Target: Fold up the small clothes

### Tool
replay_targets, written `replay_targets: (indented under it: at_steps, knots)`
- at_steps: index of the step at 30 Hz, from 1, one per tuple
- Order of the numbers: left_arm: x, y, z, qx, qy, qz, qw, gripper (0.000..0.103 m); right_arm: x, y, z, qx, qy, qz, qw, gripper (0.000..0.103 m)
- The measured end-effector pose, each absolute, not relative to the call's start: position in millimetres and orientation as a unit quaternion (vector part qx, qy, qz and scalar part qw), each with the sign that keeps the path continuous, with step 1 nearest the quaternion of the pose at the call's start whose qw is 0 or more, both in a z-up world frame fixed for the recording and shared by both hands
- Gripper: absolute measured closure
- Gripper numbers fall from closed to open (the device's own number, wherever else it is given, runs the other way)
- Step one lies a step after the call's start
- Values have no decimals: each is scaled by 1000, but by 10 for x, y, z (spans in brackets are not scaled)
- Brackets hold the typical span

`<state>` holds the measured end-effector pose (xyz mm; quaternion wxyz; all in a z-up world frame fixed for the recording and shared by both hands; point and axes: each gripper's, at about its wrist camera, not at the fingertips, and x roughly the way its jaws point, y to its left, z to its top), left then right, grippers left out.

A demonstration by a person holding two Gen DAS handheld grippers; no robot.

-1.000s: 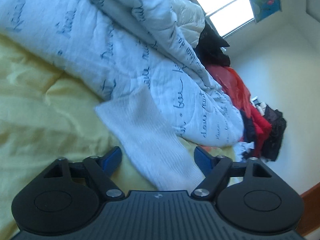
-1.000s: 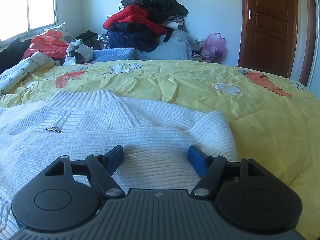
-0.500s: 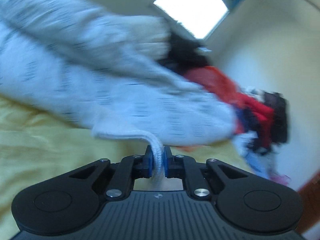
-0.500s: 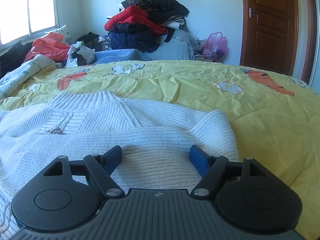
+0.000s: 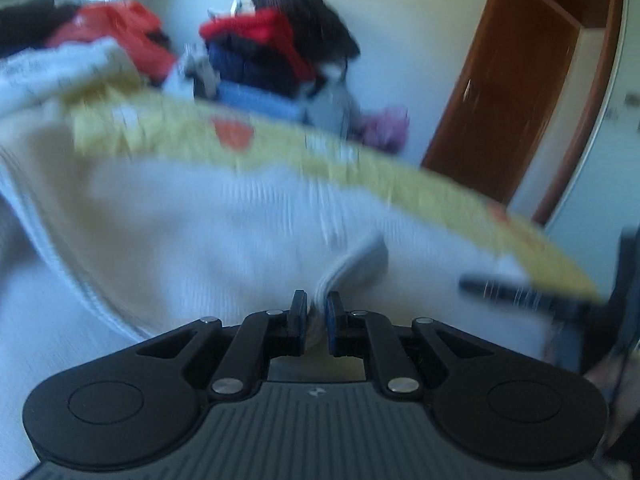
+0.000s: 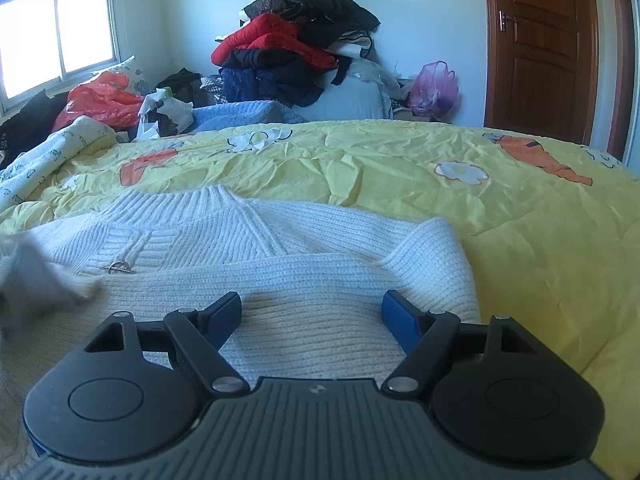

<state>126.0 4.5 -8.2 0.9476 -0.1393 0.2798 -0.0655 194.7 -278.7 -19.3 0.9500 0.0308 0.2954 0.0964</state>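
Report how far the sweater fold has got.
Done: the white knit sweater lies on the yellow bedspread, its right side folded across its front. In hand: the left gripper is shut on a sleeve cuff. Left: laying that sleeve, then the remaining folds. The right gripper is open above the sweater.

left view motion-blurred | sweater (image 6: 280, 276) cut off left | sleeve end (image 6: 36, 276) smeared

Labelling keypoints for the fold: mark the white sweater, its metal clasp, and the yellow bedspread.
white sweater (image 6: 320, 276): right wrist view, folded-over front panel.
metal clasp (image 6: 119, 268): right wrist view, the ring on the ribbed tab.
yellow bedspread (image 6: 360, 160): right wrist view, bare patch beyond the collar.
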Motion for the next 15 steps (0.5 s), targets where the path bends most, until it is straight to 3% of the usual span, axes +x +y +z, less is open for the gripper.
replay_targets:
  at_steps: [11, 15]
  knots:
    - [1212, 79, -113, -177, 262, -78, 946, 93, 1993, -2706, -102, 24, 323, 96, 941, 14]
    - [1207, 109, -114, -187, 261, -82, 943, 93, 2066, -2661, 218, 204, 372, 181, 887, 17]
